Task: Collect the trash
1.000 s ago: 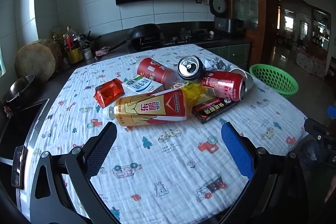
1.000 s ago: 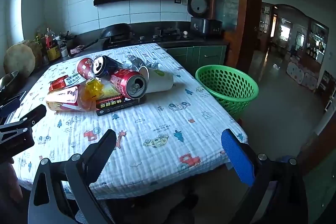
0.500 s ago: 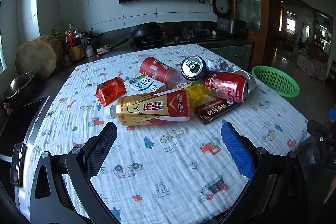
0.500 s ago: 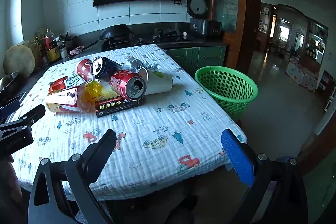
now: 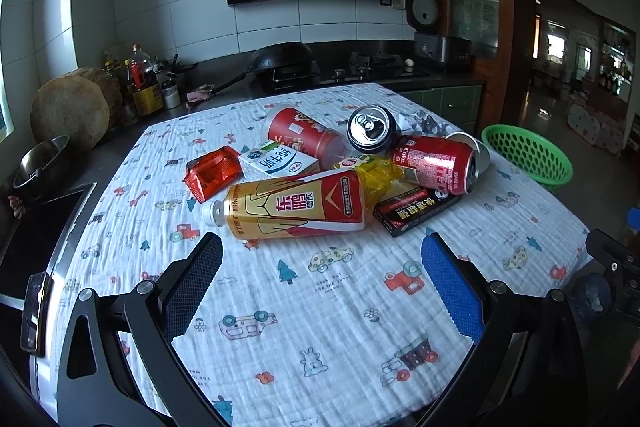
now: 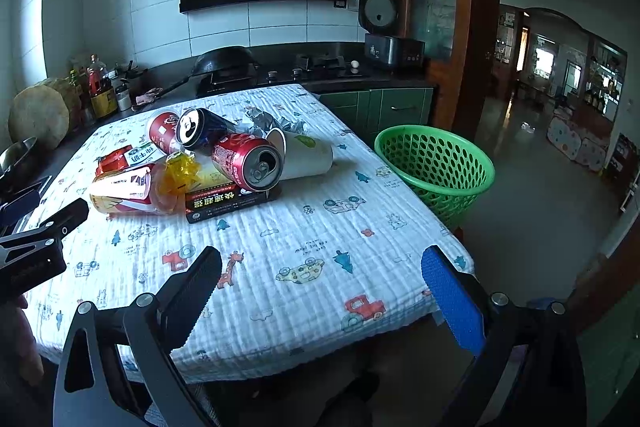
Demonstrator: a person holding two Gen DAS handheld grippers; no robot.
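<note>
A pile of trash lies on the cartoon-print tablecloth [image 5: 320, 307]: a gold and red drink bottle [image 5: 292, 207] on its side, a red cola can [image 5: 436, 163], a dark can [image 5: 370, 129], a red cup [image 5: 300, 139], a milk carton [image 5: 276, 161], a red wrapper [image 5: 212, 173], a black box [image 5: 416, 209], yellow wrap [image 5: 376, 173] and a white paper cup [image 6: 306, 155]. A green basket [image 6: 436, 163] stands off the table's right edge. My left gripper [image 5: 322, 267] is open just short of the bottle. My right gripper [image 6: 320, 275] is open over the near table edge.
A kitchen counter [image 5: 360, 75] behind the table carries a wok [image 5: 284, 57], bottles [image 5: 140, 83], a round wooden block [image 5: 70, 111] and a rice cooker [image 5: 424, 11]. A sink [image 5: 36, 227] lies left of the table. Open floor [image 6: 540, 195] extends to the right.
The left gripper has crept slightly forward toward the trash pile. The right gripper has barely moved. Both stay open and the trash has not shifted.
</note>
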